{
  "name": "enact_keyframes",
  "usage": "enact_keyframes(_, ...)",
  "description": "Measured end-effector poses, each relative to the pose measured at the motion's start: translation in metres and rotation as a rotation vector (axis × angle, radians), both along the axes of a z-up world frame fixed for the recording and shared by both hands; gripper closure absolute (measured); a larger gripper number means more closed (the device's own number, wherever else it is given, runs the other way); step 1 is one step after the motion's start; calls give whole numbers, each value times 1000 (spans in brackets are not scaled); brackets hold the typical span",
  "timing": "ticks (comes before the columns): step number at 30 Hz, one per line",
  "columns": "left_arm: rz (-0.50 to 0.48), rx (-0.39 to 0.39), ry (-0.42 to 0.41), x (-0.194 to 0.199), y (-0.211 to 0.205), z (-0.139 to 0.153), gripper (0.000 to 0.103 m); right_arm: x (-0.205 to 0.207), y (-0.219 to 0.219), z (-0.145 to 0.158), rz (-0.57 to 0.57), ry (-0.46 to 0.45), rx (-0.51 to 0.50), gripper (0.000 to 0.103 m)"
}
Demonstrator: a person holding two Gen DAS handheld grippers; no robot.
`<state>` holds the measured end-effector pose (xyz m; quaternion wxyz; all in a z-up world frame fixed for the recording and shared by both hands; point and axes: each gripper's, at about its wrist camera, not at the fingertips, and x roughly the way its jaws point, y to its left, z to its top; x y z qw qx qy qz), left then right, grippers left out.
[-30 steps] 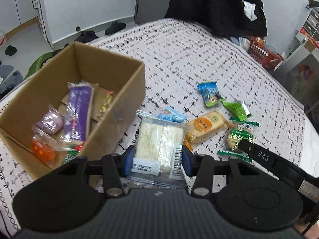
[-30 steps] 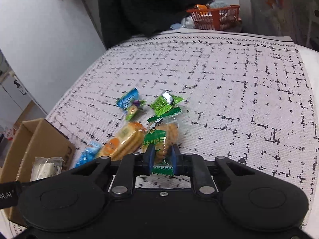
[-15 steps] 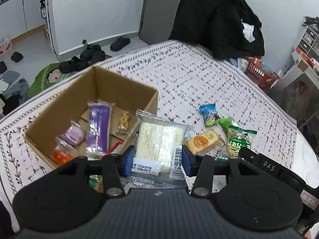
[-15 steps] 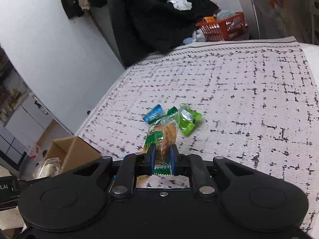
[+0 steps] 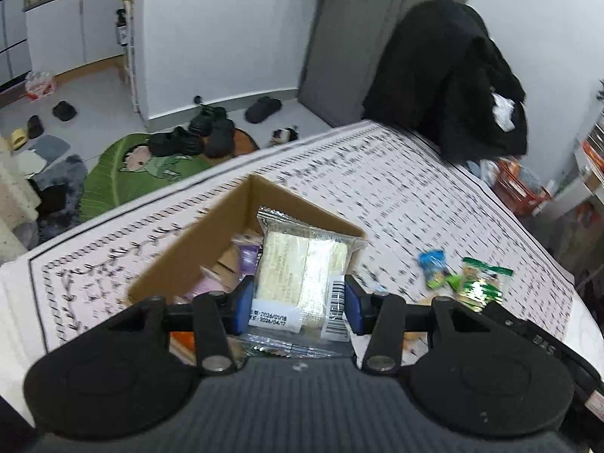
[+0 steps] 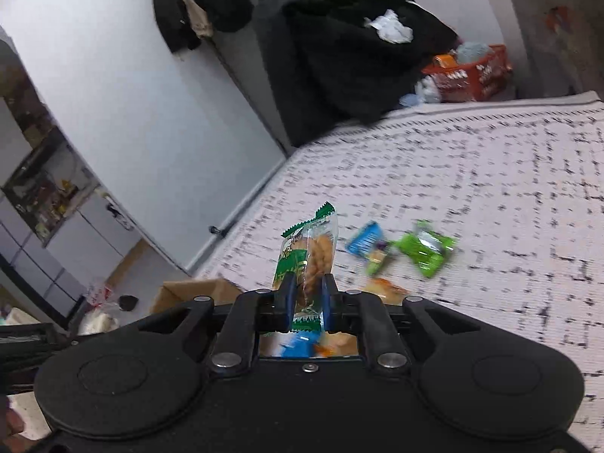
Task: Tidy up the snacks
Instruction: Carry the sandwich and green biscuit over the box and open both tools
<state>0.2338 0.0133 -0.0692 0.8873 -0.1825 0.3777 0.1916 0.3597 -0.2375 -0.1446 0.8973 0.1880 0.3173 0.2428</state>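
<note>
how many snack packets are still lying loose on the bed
3 clearly: a blue packet, a bright green packet beside it, and an orange packet nearer the right gripper. More may hide below it.

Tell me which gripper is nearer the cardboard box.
Left. The left gripper holds a clear cracker pack right over the box. The right gripper, shut on a green snack, is off to the side, the box's corner showing beyond it.

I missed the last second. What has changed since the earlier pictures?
Both packets have been lifted off the patterned bed cover. The clear cracker packet now hangs over the brown cardboard box; the green-edged biscuit packet stands clear of the loose snacks. Both grips are unchanged, and nothing was let go.
</note>
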Motion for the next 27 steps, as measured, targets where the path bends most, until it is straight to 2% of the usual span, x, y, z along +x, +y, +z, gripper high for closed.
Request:
enact_keyframes(7,38,29,1,-3,28,11,55,-7,24,22,41,-13,59,89)
enact_keyframes(13,60,22,28,1,41,6,55,-9,51,31,97,-19,94,89)
enact_keyframes(19,74,17,58,5,52,-3,55,-4,74,22,127,12,107,89)
enact_keyframes(23,90,-27,77,9,61,-11,55,-3,88,14,161,25,111,89)
enact_keyframes(27,90,-6,95,13,63,-12,52,-2,104,1,225,47,83,89)
